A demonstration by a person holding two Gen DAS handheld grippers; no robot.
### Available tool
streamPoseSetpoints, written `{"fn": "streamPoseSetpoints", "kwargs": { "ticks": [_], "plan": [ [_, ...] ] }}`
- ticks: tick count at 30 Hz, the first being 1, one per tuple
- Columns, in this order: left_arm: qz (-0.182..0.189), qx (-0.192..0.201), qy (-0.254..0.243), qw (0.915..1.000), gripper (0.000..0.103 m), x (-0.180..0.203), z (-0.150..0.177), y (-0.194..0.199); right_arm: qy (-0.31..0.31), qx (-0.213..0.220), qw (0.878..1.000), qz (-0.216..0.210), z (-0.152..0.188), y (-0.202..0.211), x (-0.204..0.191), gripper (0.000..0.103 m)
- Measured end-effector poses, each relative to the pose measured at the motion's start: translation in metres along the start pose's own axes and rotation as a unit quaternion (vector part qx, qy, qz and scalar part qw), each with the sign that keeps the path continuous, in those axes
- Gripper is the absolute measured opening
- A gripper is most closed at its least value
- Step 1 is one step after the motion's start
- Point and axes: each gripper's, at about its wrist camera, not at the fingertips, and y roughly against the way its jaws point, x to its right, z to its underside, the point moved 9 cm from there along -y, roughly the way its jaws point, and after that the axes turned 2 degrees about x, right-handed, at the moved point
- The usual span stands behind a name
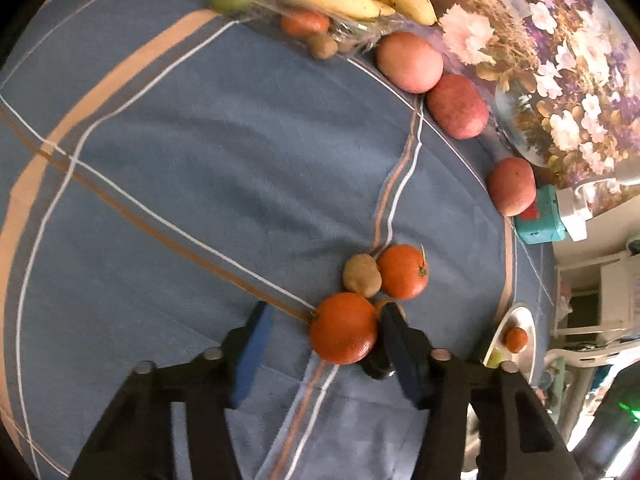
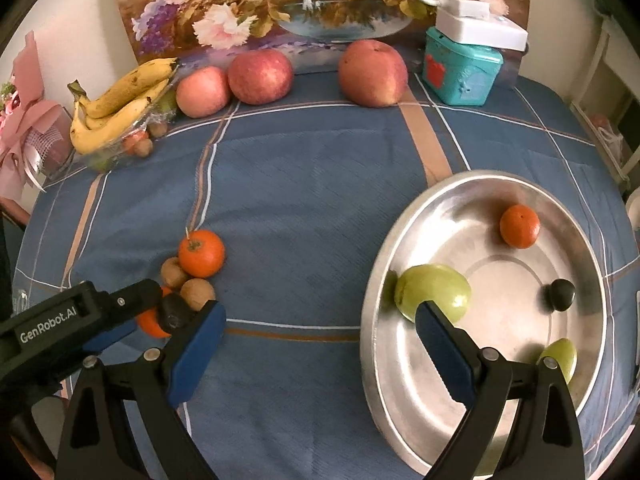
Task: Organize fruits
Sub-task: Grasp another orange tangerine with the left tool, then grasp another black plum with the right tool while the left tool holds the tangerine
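My left gripper [image 1: 326,318] is open, its jaws either side of an orange tangerine [image 1: 344,328] on the blue cloth; the tangerine rests against the right finger. A dark fruit [image 1: 376,364], a kiwi [image 1: 362,276] and a second tangerine [image 1: 402,272] lie close by. In the right wrist view the left gripper [image 2: 132,308] reaches into this cluster [image 2: 192,276]. My right gripper [image 2: 320,320] is open and empty, beside the steel bowl [image 2: 400,400], which holds a tangerine [image 2: 519,226], two green fruits [image 2: 434,290] and a dark fruit [image 2: 562,294].
Three red apples [image 2: 260,76] line the far edge under a flower painting. A glass dish with bananas [image 2: 116,100] and small fruits sits at the far left. A teal box [image 2: 460,68] with a white charger stands at the far right.
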Motion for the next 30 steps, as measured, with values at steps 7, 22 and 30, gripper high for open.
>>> {"fn": "streamPoseSetpoints", "kwargs": {
  "ticks": [7, 22, 30],
  "plan": [
    [0.016, 0.001, -0.008, 0.9998, 0.036, 0.011, 0.004, 0.001, 0.003, 0.001, 1.0, -0.003, 0.002, 0.0, 0.001, 0.096],
    [-0.035, 0.058, 0.068, 0.9953, 0.033, -0.048, -0.026, 0.034, 0.06, 0.001, 0.996, -0.067, 0.008, -0.009, -0.067, 0.096],
    [-0.036, 0.07, 0.087, 0.993, 0.033, -0.067, -0.032, 0.044, 0.103, -0.007, 0.992, -0.067, 0.016, -0.018, -0.094, 0.096]
  ]
}}
